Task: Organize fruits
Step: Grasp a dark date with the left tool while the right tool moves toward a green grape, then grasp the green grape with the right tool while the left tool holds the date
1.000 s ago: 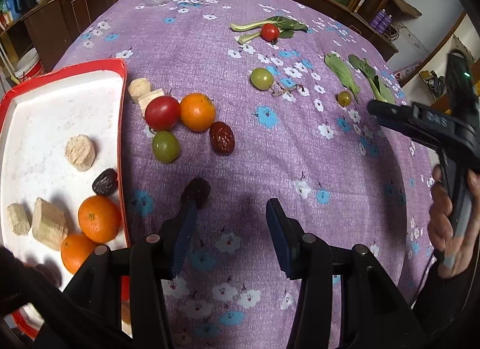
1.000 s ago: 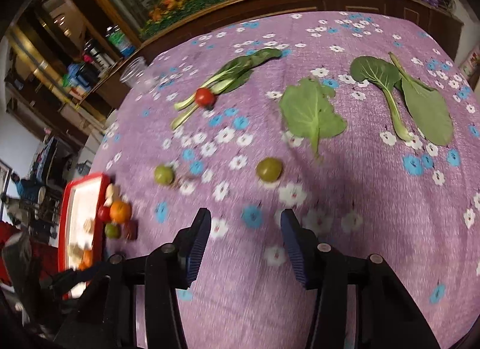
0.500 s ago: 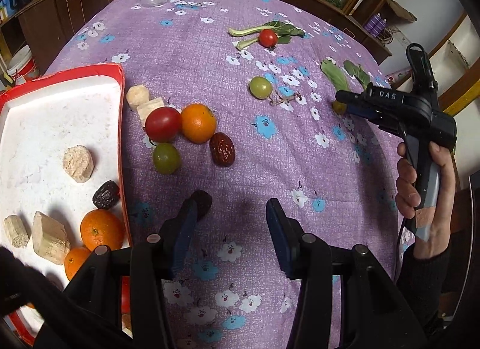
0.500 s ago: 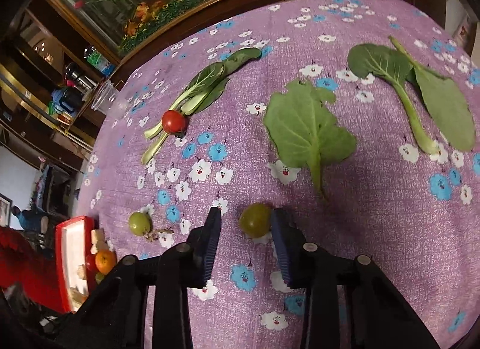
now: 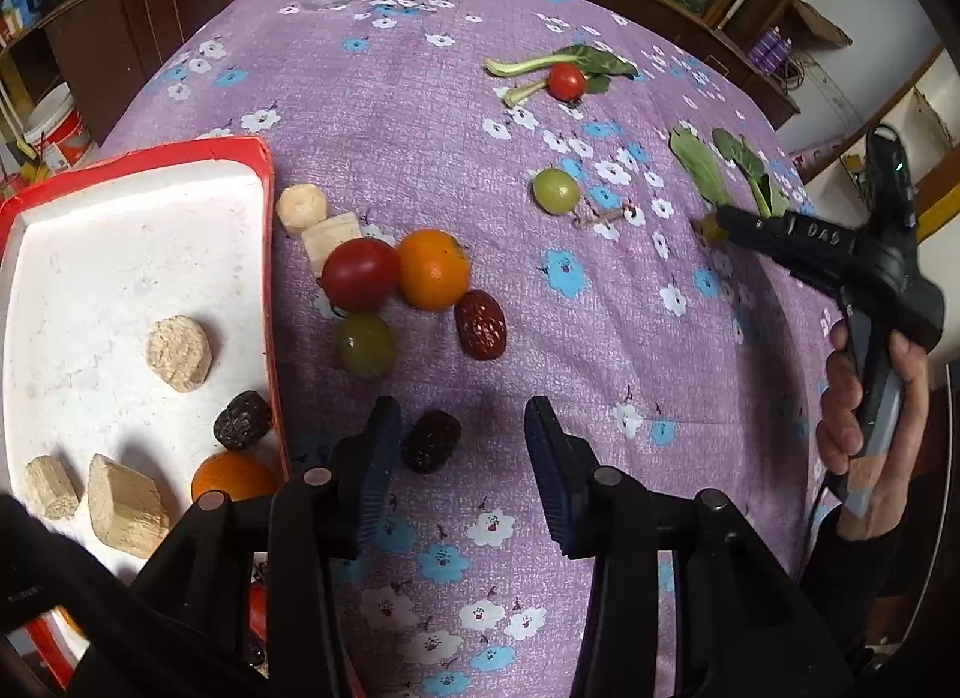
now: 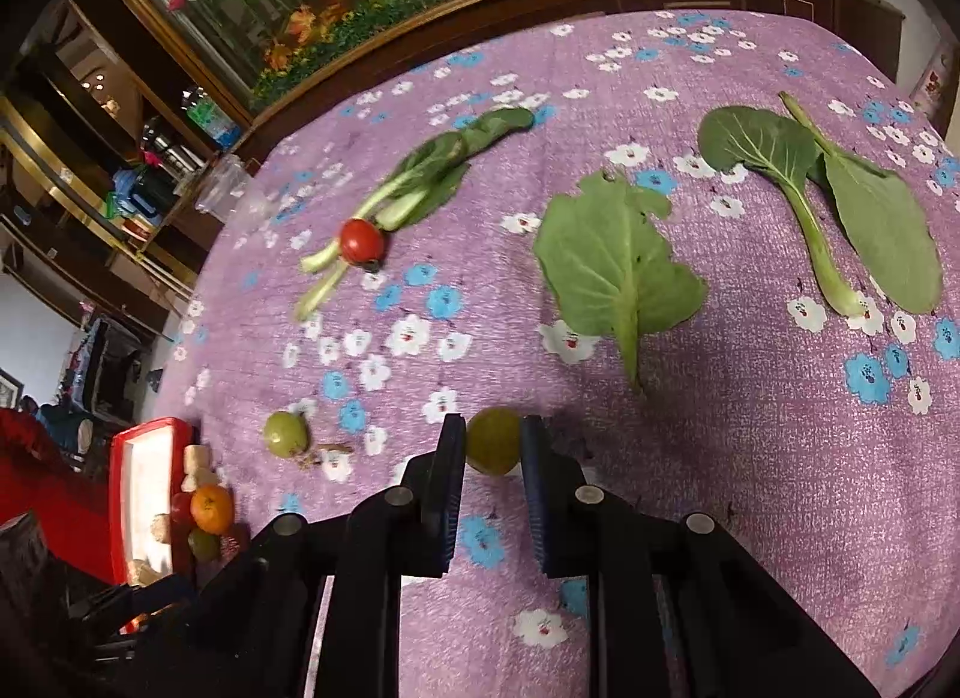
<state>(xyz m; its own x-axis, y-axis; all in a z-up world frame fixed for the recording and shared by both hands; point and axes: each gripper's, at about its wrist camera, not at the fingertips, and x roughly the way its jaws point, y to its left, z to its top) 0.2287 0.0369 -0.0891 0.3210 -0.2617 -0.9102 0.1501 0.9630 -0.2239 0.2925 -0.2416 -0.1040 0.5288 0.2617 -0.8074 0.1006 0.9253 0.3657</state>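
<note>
2 tongs in view. Right tongs (image 6: 492,449) clamped on green fruit (image 6: 493,439), low centre of right-wrist frame, on purple desk (image 6: 750,428). Left tongs (image 5: 459,446) closing, pads clear of dark date (image 5: 431,441) between them; red tray (image 5: 267,254) at left.

White letters reading "DAS" stand on the side of the black plastic handheld gripper (image 5: 712,227) at the right of the left wrist frame, printed along its long body. A white plastic bucket with a red band (image 5: 55,126) at the far left edge carries markings too blurred to read.
</note>
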